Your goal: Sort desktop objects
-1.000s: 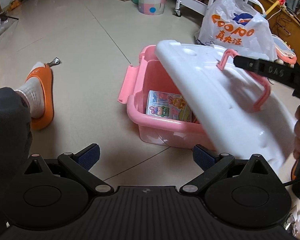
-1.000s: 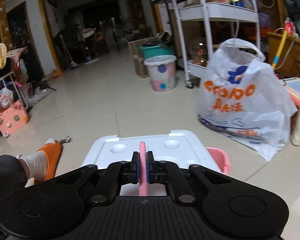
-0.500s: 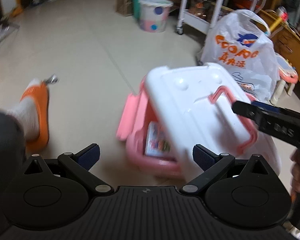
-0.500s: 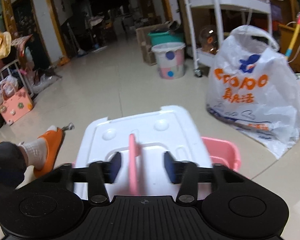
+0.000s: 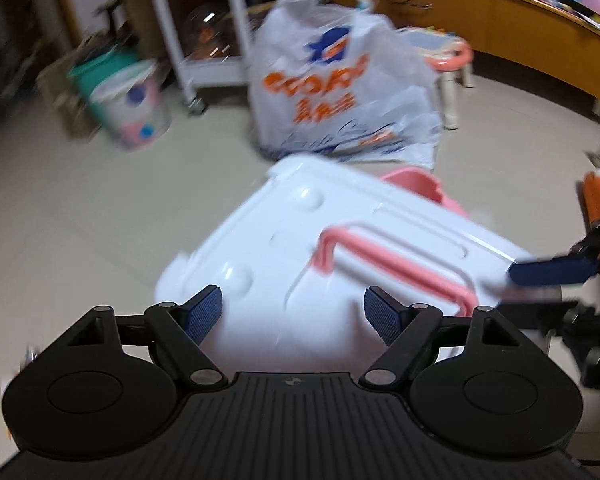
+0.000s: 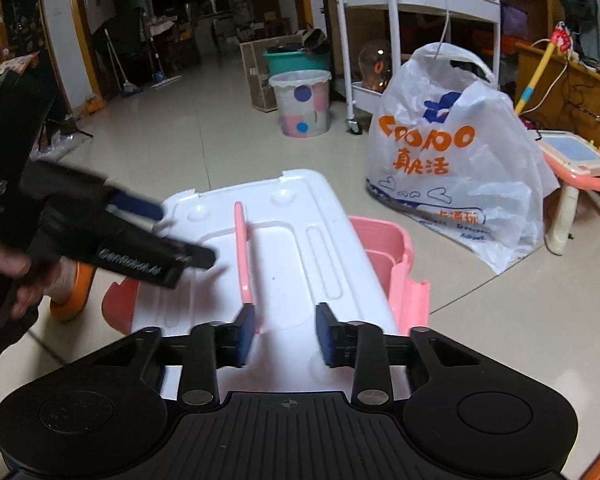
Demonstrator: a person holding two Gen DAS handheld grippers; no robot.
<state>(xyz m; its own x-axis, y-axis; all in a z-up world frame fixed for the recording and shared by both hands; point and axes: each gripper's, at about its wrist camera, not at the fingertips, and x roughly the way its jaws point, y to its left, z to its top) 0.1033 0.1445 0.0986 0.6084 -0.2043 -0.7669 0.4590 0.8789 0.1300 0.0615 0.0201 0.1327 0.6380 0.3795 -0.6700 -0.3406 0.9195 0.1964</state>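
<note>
Just ahead of right tongs (image 6: 286,334) — lid (image 6: 300,240) (flat).

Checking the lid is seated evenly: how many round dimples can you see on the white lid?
3 in the right wrist view: two along the white lid's far edge, left and right, one faint near the right claw. More may be hidden.

Dim indoor light; heavy motion blur, left view.

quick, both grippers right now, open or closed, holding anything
Left gripper: open, holding nothing, over the white lid.
Right gripper: open, holding nothing, pink handle beside its left finger.
</note>
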